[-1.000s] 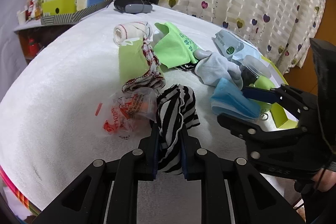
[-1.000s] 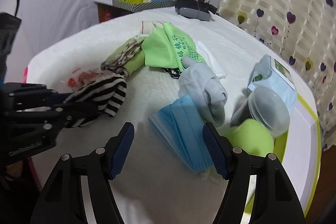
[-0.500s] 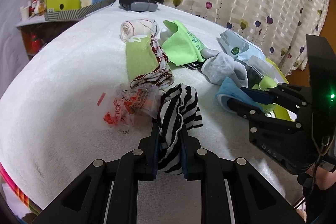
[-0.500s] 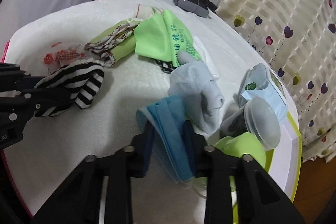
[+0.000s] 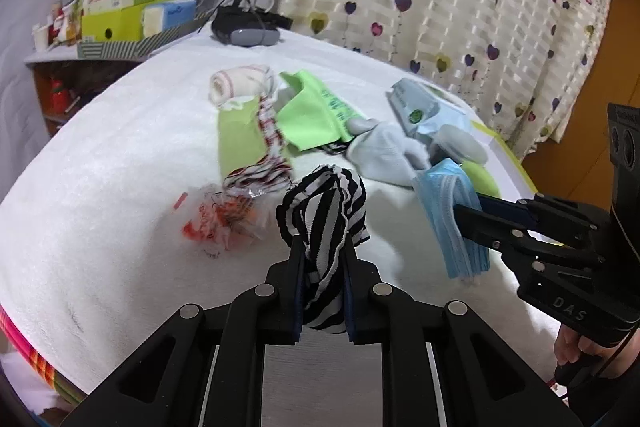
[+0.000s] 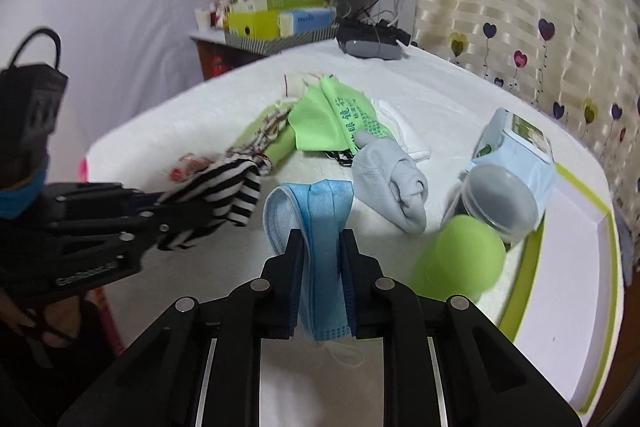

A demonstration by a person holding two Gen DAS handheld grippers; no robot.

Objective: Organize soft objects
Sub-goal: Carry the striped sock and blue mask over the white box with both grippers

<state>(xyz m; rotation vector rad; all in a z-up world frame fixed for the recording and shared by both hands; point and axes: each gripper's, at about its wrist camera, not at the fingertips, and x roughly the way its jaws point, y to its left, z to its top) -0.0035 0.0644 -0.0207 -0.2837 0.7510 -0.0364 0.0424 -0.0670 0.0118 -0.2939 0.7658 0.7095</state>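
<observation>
My left gripper (image 5: 322, 279) has its jaws pinching the black-and-white striped cloth (image 5: 324, 211), lifted just right of the crumpled plastic wrapper (image 5: 224, 219) on the white worktop (image 5: 120, 167). My right gripper (image 6: 322, 283) has just been closing; its jaws now pinch the blue face mask (image 6: 316, 223), held right of the striped cloth, near the grey sock (image 6: 392, 179).

Striped cloth (image 5: 324, 211): knit, matt. Blue mask (image 6: 320, 223): non-woven, matt. Bedcover (image 5: 120, 155): fluffy white. Wrapper (image 5: 216, 219): glossy plastic.
</observation>
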